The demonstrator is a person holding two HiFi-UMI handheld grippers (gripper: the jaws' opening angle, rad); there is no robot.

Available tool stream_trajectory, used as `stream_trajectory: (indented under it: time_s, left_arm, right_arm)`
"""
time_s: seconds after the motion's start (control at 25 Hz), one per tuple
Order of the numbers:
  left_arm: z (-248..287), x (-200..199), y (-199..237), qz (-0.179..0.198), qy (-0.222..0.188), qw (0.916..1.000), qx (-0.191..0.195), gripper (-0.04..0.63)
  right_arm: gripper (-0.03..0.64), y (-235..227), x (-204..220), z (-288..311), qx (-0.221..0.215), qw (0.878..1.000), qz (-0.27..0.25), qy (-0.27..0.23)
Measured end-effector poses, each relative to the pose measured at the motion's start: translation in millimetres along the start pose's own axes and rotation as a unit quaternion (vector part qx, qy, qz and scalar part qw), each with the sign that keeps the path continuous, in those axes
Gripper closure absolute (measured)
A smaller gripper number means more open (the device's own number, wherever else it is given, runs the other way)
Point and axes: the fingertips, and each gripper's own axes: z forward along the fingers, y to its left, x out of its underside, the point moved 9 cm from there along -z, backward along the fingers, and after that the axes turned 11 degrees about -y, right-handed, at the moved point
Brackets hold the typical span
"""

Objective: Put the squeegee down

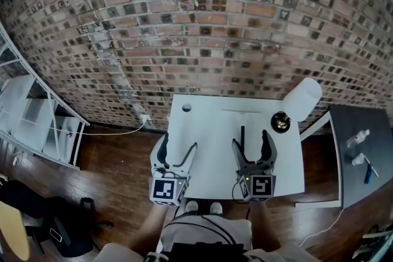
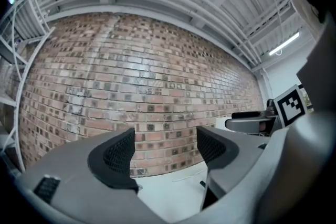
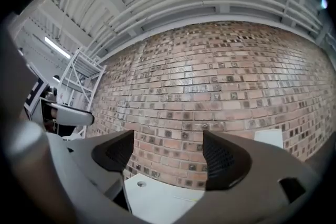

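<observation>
1. Currently counted: two grippers, one squeegee (image 1: 242, 134), one white table (image 1: 202, 162), one lamp (image 1: 303, 99), two small bottles (image 1: 358, 138).
2. Left gripper (image 1: 180, 143): jaws spread wide. Its own view (image 2: 165, 147) shows only the brick wall (image 2: 131, 76) and the table edge between them.
3. Right gripper (image 1: 252, 139): jaws also spread. Its own view (image 3: 168, 152) likewise shows nothing gripped between them.
4. Containers: both bottles sit on the dark side table (image 1: 344, 181) at far right, with a blue pen-like item (image 1: 367, 172) just beside them. Can't tell what the bottles hold.
5. The squeegee is T-shaped, with a thin dark handle running near-to-far and a thin pale blade crossing its far end. It lies flat on the white table, right of centre.
6. In the head view the handle's near end reaches in between the right gripper's jaw tips. The blade end lies nearer the wall, left of the lamp's black base (image 1: 280, 122).
7. A round hole (image 1: 186, 108) sits in the table's far-left corner.
</observation>
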Motion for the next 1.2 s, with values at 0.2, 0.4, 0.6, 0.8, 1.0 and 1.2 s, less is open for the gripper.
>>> stream_trajectory:
  time_s: [0.2, 0.4, 0.6, 0.8, 1.0, 1.2]
  left_arm:
    - [-16.6, 17.8, 11.2, 0.020, 0.005, 0.9998, -0.003, 0.235]
    - [-24.7, 20.7, 12.8, 0.019, 0.004, 0.9998, -0.004, 0.235]
    - [-27.4, 22.4, 8.7, 0.027, 0.012, 0.9996, 0.004, 0.235]
    - [-22.1, 7.0, 0.9, 0.019, 0.000, 0.9997, 0.016, 0.235]
    - [-19.7, 3.8, -3.4, 0.017, -0.006, 0.9995, 0.024, 0.235]
    - [-18.4, 3.0, -6.6, 0.017, -0.004, 0.9995, 0.028, 0.235]
  right_arm:
    - [0.181, 14.5, -5.7, -19.8, 0.002, 0.999, 0.046, 0.000]
    - [0.183, 24.1, -18.3, -20.3, -0.015, 0.999, 0.039, -0.025]
    - [0.184, 31.0, -19.6, -24.6, -0.044, 0.998, 0.028, -0.019]
    - [0.186, 35.4, -23.7, -27.7, -0.051, 0.998, 0.027, -0.021]
    - [0.186, 34.0, -21.4, -32.7, -0.044, 0.999, 0.028, -0.010]
    - [0.186, 30.0, -21.7, -34.6, -0.038, 0.999, 0.019, -0.004]
